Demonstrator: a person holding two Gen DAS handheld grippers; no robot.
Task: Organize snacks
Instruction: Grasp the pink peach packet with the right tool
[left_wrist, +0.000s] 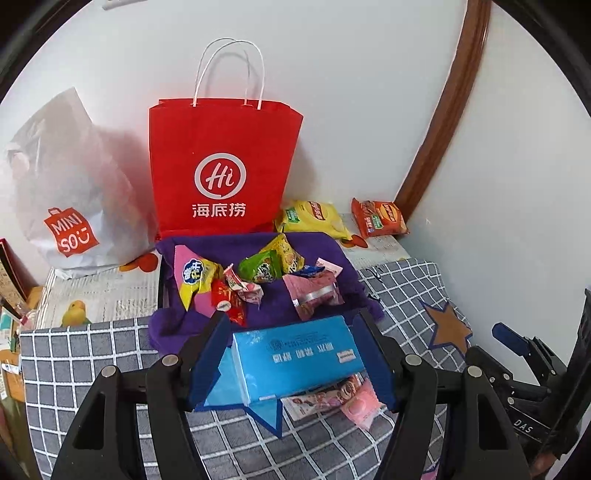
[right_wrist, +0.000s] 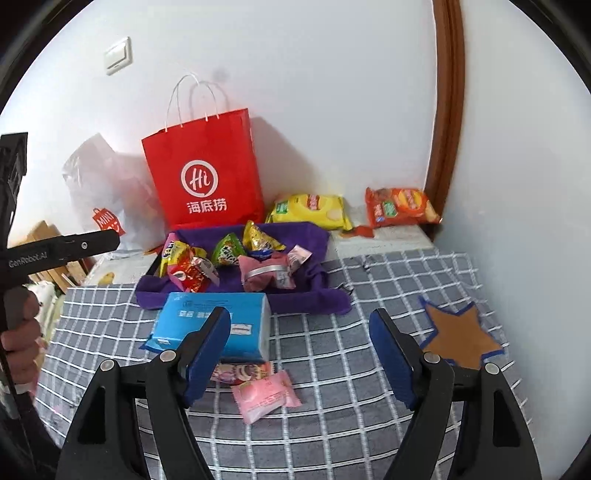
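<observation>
A blue tissue pack (left_wrist: 295, 360) lies on the checked cloth, between the wide-open fingers of my left gripper (left_wrist: 291, 354); whether the pads touch it I cannot tell. It also shows in the right wrist view (right_wrist: 218, 325). My right gripper (right_wrist: 301, 354) is open and empty above the cloth. A pink snack packet (right_wrist: 264, 395) and a flat printed packet (right_wrist: 240, 371) lie just in front of the tissue pack. Several small snacks sit on a purple cloth-lined tray (right_wrist: 295, 232), among them a pink packet (right_wrist: 264, 275) and a green one (right_wrist: 227, 251).
A red paper bag (left_wrist: 221, 166) stands against the wall behind the tray, with a white plastic bag (left_wrist: 70, 206) to its left. Yellow (right_wrist: 310, 208) and orange (right_wrist: 400, 206) chip bags lie at the back right. A brown star patch (right_wrist: 461, 338) lies on the cloth at right.
</observation>
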